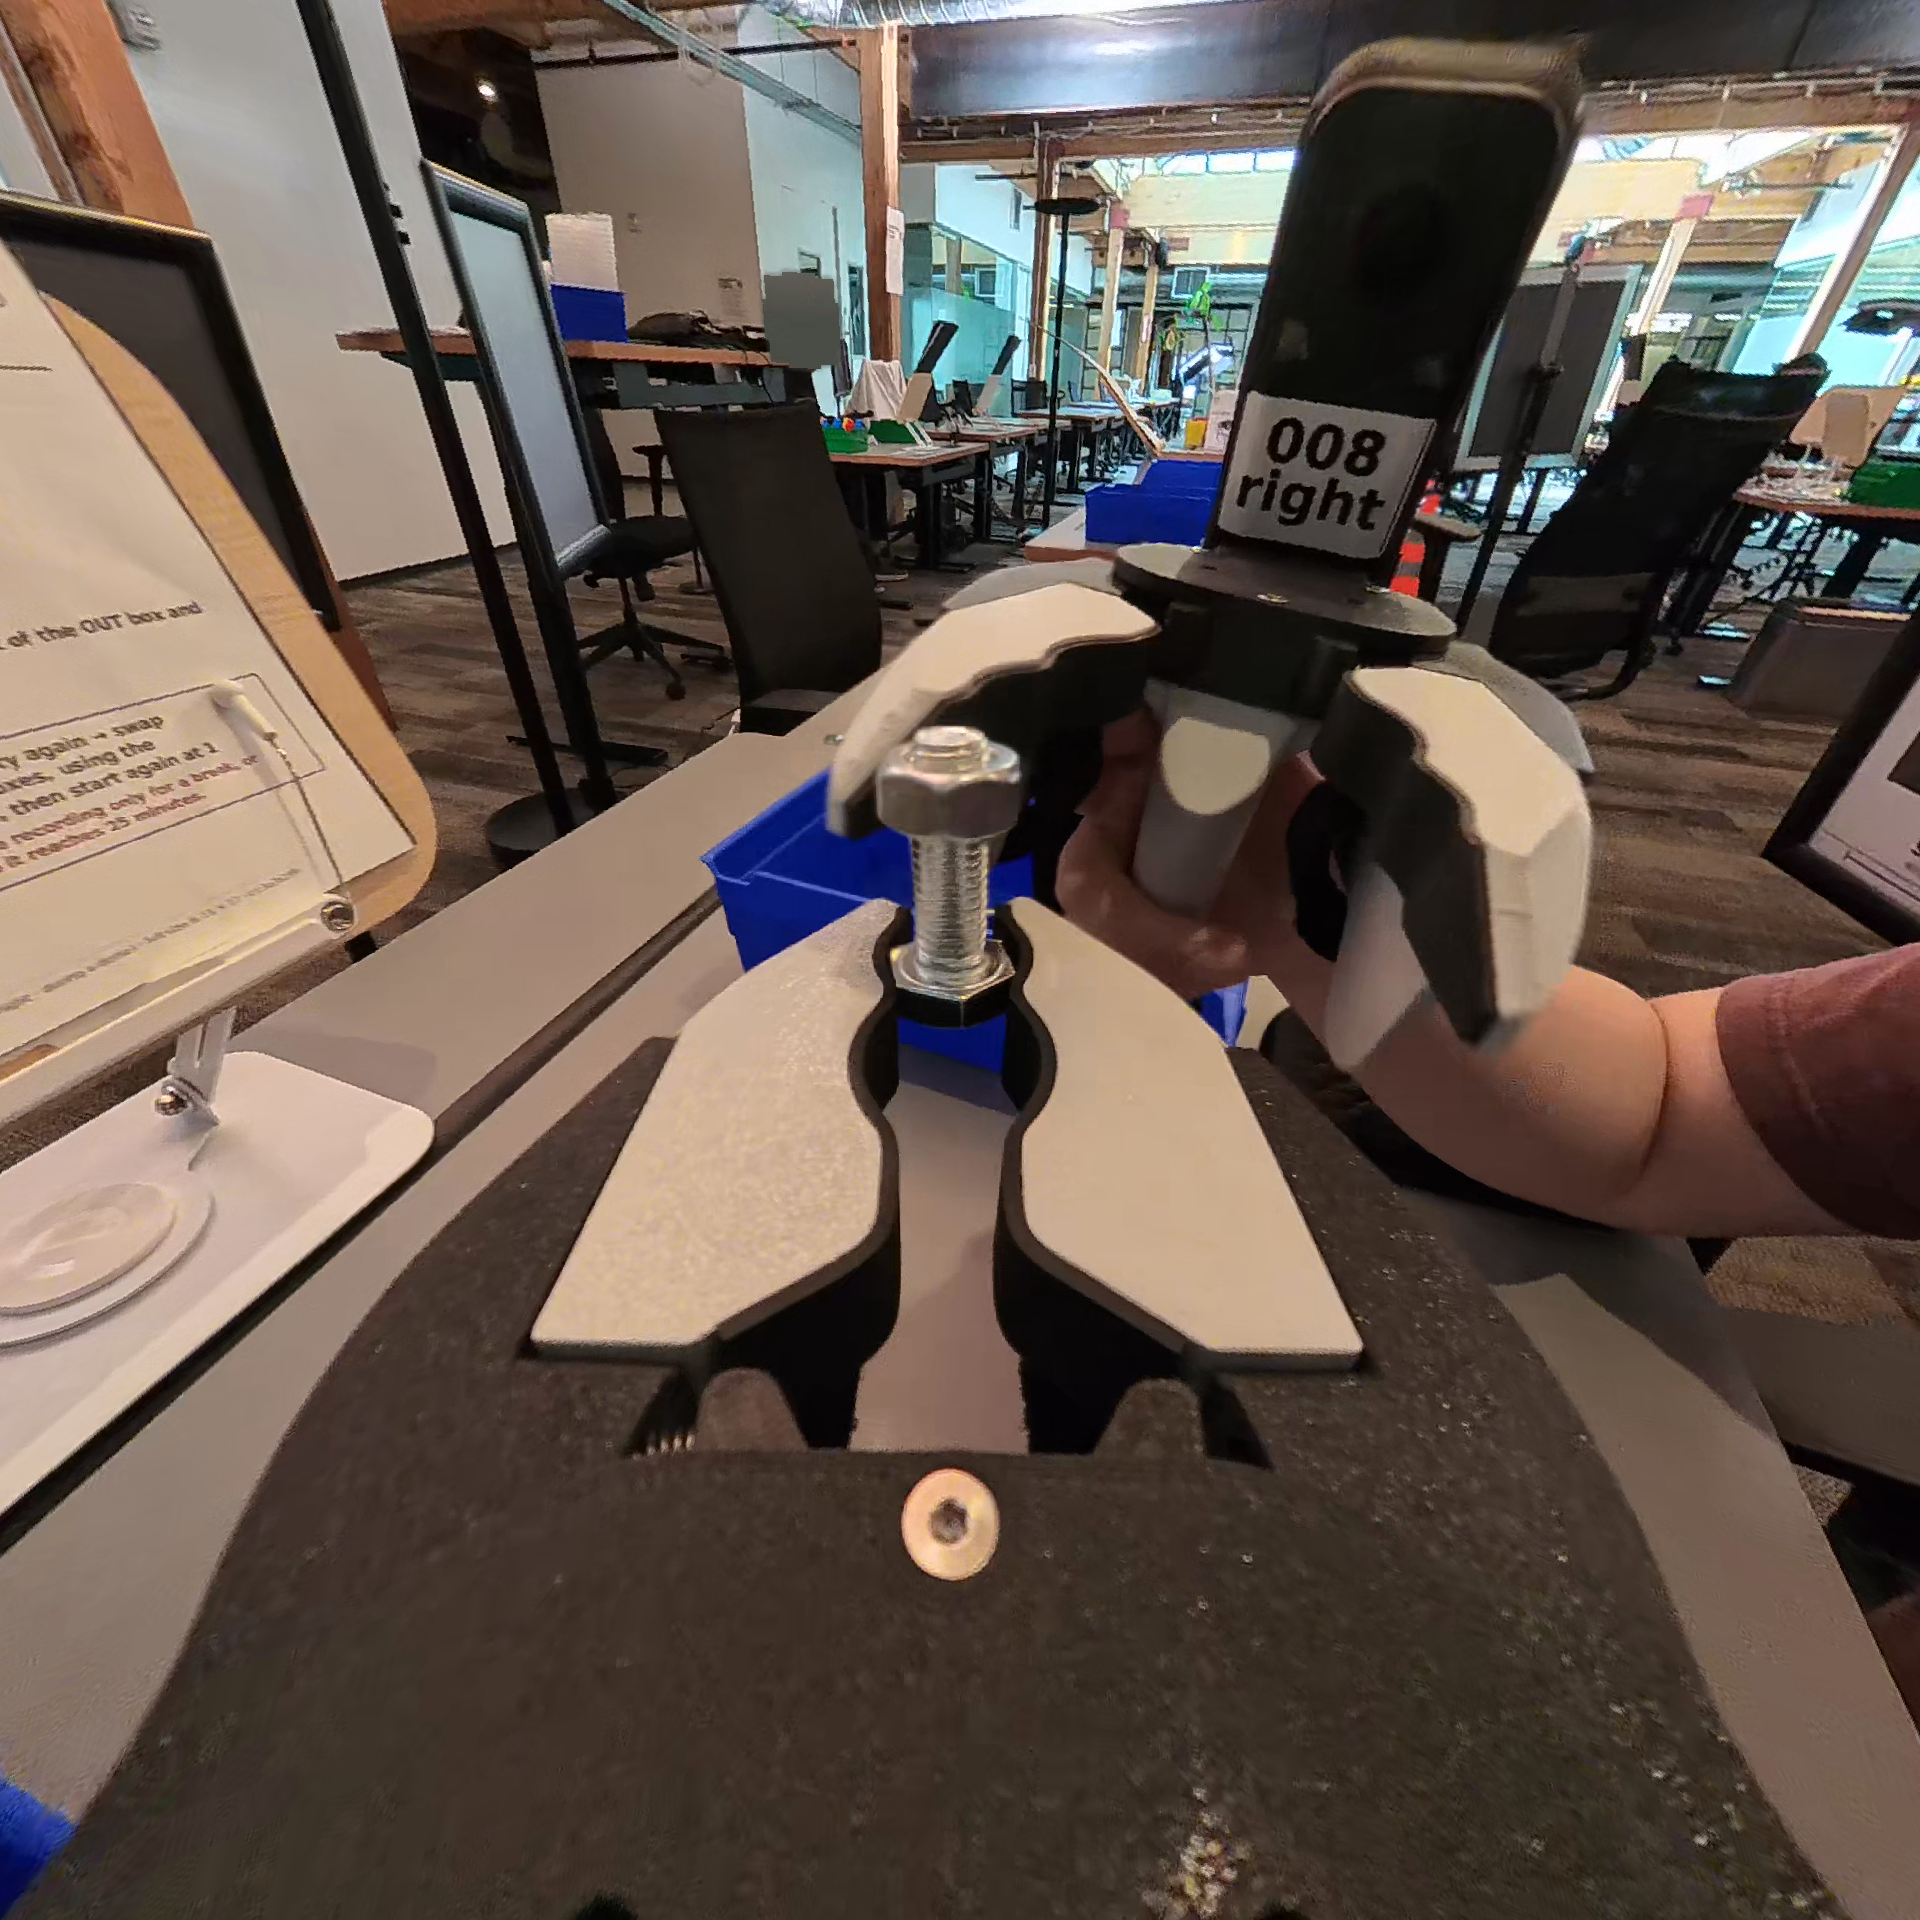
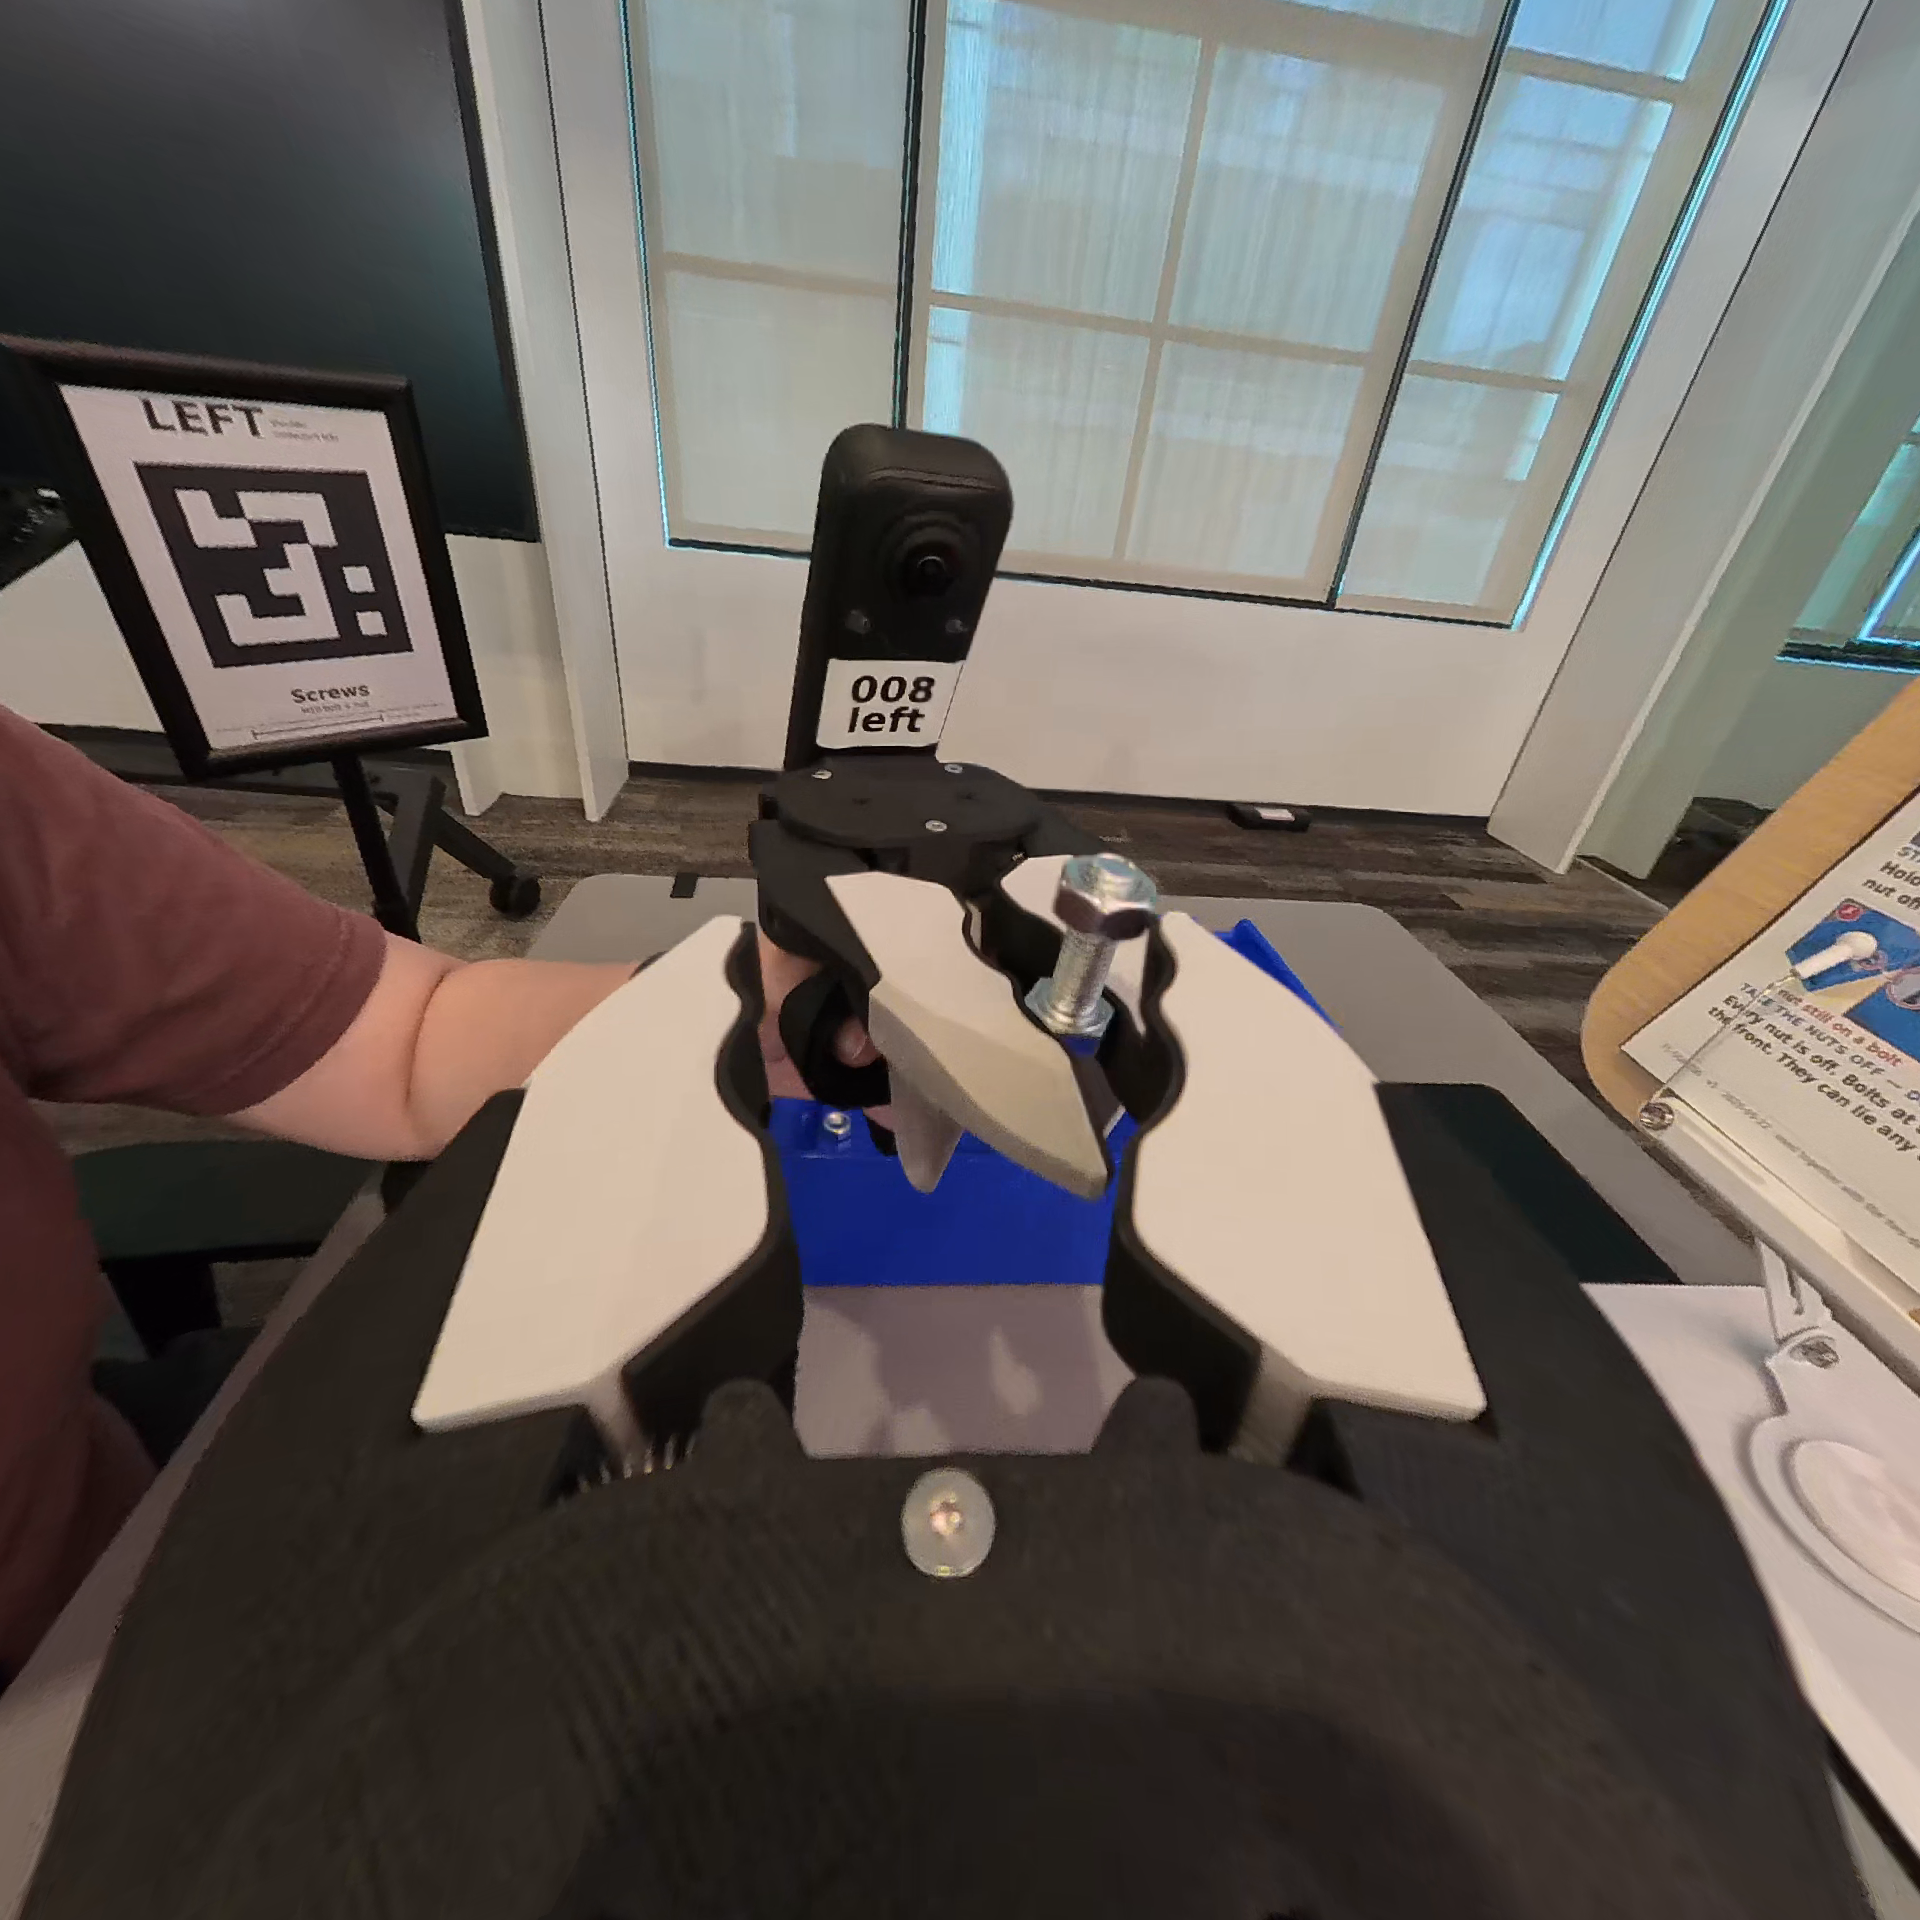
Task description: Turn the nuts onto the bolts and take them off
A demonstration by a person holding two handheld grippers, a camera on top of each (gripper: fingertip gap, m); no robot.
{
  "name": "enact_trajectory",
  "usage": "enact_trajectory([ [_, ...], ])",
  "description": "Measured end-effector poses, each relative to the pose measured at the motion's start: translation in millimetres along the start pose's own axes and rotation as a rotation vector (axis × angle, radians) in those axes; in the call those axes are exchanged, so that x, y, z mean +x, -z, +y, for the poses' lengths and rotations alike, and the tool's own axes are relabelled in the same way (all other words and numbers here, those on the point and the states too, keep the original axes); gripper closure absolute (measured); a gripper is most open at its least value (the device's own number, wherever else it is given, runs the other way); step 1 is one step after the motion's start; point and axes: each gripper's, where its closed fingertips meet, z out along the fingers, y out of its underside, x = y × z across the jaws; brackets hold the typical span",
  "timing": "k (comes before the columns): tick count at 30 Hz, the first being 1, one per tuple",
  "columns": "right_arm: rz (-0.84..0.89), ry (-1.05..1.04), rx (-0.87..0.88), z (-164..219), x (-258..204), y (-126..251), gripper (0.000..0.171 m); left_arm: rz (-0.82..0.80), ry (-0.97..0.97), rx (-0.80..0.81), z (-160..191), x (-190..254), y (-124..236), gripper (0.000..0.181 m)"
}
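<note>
A silver bolt (image 1: 951, 894) stands upright with a hex nut (image 1: 948, 788) at the top of its thread. My left gripper (image 1: 951, 987) is shut on the bolt's head. My right gripper (image 1: 1174, 914) faces it, open, one finger just behind the nut. In the right wrist view my right gripper (image 2: 951, 966) is open wide. The nut (image 2: 1107, 894) and bolt (image 2: 1083, 961) sit inside its jaws, close to the right finger (image 2: 1247, 1143); I cannot tell if they touch. The left gripper (image 2: 1081, 1039) holds the bolt there.
A blue bin (image 1: 790, 883) (image 2: 935, 1226) sits on the grey table (image 1: 582, 935) under both grippers, with a small metal part (image 2: 836, 1122) inside. An instruction board (image 1: 156, 727) (image 2: 1818, 1039) stands beside it. A framed sign (image 2: 260, 561) stands on the floor beyond. Left tips to right tips: about 5 cm.
</note>
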Motion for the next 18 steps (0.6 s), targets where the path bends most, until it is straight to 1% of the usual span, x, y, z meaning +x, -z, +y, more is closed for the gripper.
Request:
enact_trajectory([
  [2,-0.002,-0.026,0.032,-4.7,1.8,3.0,0.103,-0.001,0.013,0.014,-3.5,-2.1,3.5,0.167],
  [5,0.016,-0.035,0.050,-3.8,4.2,-1.4,0.096,0.019,0.011,0.005,-1.7,3.1,0.3,0.167],
  [9,-0.004,-0.020,0.019,3.2,-2.4,-9.6,0.091,0.029,-0.012,-0.024,4.9,9.5,-6.8,0.167],
  [12,0.002,0.006,-0.022,6.0,-0.4,-4.3,0.098,0.013,0.005,-0.007,1.1,3.2,-2.0,0.167],
  [14,0.000,-0.008,-0.003,1.0,1.2,0.9,0.107,-0.005,0.008,0.003,-1.9,-1.9,2.4,0.167],
  [16,0.008,-0.028,0.033,-3.8,3.6,2.4,0.104,0.006,0.019,0.008,-3.6,-1.1,3.7,0.167],
  [18,0.021,-0.030,0.038,-2.6,4.9,-0.7,0.097,0.018,0.017,0.002,-2.0,2.4,1.1,0.167],
])
